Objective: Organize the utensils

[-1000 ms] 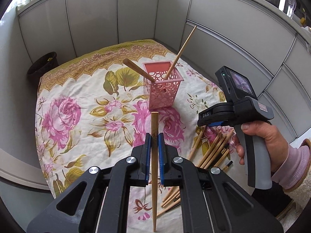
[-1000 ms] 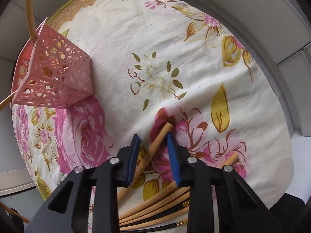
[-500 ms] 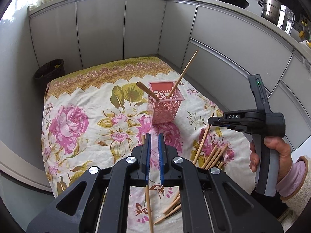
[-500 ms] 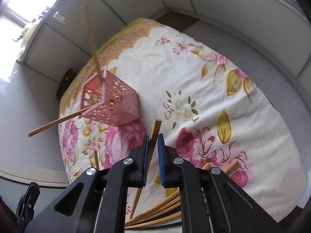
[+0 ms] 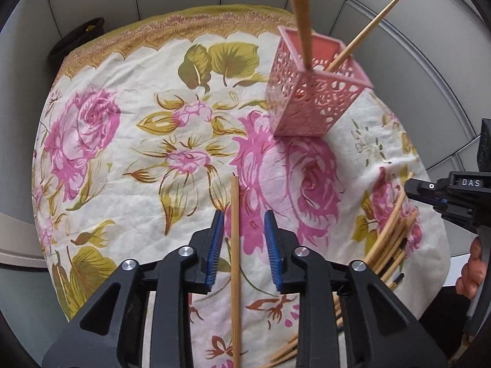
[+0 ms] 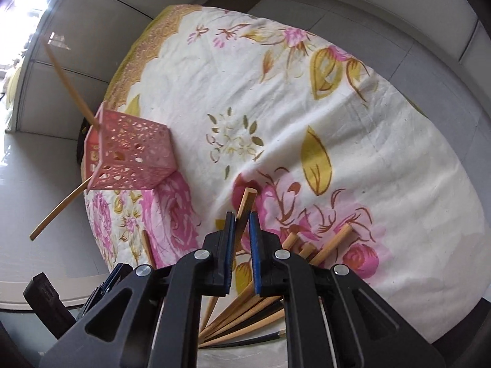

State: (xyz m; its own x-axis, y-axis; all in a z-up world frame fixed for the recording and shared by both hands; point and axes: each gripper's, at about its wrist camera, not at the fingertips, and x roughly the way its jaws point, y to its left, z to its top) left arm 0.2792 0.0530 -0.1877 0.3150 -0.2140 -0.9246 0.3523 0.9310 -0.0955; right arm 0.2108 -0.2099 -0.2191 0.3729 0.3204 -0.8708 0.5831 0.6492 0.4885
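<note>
Between opening left tool [image 5: 244, 239]: released chopstick [image 5: 235, 245]

Your right hand-held gripper [image 6: 242, 239] is clamped on one chopstick [image 6: 247, 204].
It sits at lower centre of the frame over the floral cloth [image 6: 353, 141]. At left you see the pink lattice holder [image 6: 132, 156] with two sticks [image 6: 66, 75] leaning out; a chopstick pile [image 6: 260, 306] lies at bottom centre.
</note>
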